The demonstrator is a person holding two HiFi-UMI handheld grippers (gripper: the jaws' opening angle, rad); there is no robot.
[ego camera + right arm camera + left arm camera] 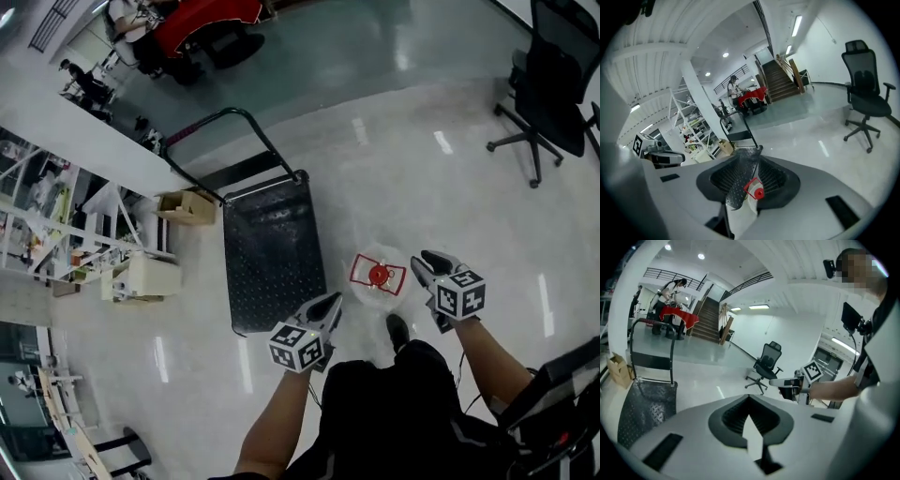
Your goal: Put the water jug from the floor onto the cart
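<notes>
The glossy pale floor (403, 159) carries the flat cart (272, 248). The red-capped water jug (379, 275) stands upright near the cart's side, apart from it. A cardboard box (187, 206) sits beside the handle end, and an office chair (544, 103) stands well apart.

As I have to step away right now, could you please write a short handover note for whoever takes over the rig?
Left gripper: open, empty, by the cart's near corner.
Right gripper: open, empty, just right of the water jug, not touching it.
Water jug: upright on the floor, right of the cart, between the two grippers.
Done: nothing yet.
Left: grip the jug and lift it onto the cart.
</notes>
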